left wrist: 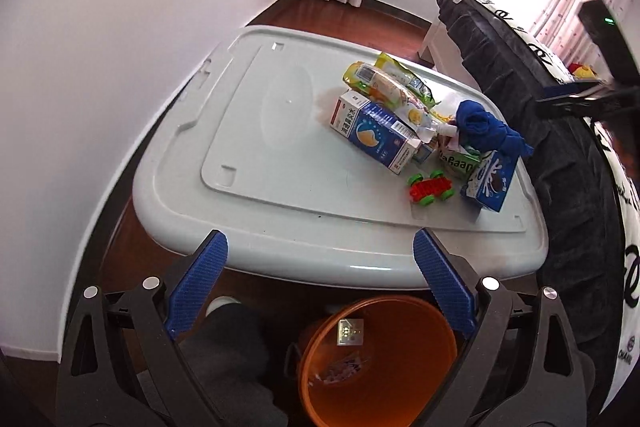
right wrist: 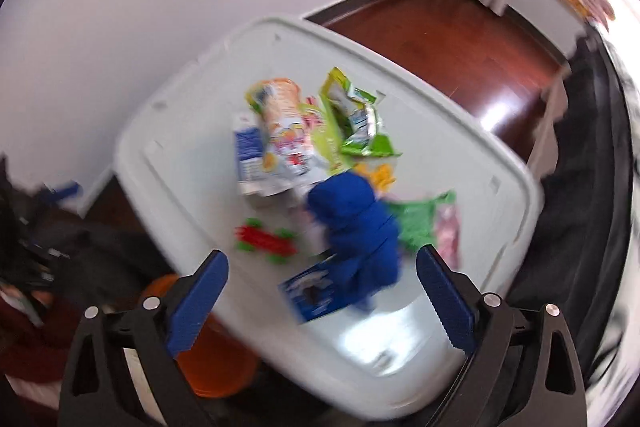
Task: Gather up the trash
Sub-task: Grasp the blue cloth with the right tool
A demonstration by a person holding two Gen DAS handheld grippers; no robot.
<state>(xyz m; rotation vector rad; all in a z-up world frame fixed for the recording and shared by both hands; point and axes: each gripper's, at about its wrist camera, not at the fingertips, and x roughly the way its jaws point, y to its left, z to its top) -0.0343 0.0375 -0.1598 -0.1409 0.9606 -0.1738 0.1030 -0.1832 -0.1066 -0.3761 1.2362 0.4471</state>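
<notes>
The left gripper (left wrist: 320,247) stands with its blue pads wide apart and nothing between them. Directly beneath it, close in, sits an orange bucket (left wrist: 420,323) with a small gold wrapper (left wrist: 350,331) and some clear scraps on its bottom. Just beyond the fingertips begins the pale grey lid of a storage bin (left wrist: 256,131), which serves as the tabletop.

The trash lies further out and to the right of this gripper: a blue and white carton (left wrist: 376,137) on its side, a yellow-green snack pouch (left wrist: 384,87) leaning over it, a crumpled blue cloth (left wrist: 486,125), a blue milk box (left wrist: 488,183) standing near the lid's right edge, and a red and green toy car (left wrist: 430,187) nearest the pads.

The right gripper (right wrist: 322,269) is likewise spread open and empty (its view is badly blurred), hanging above the same heap, with the blue cloth (right wrist: 354,223) just ahead of its fingers and the green wrapper (right wrist: 356,123) further off.
</notes>
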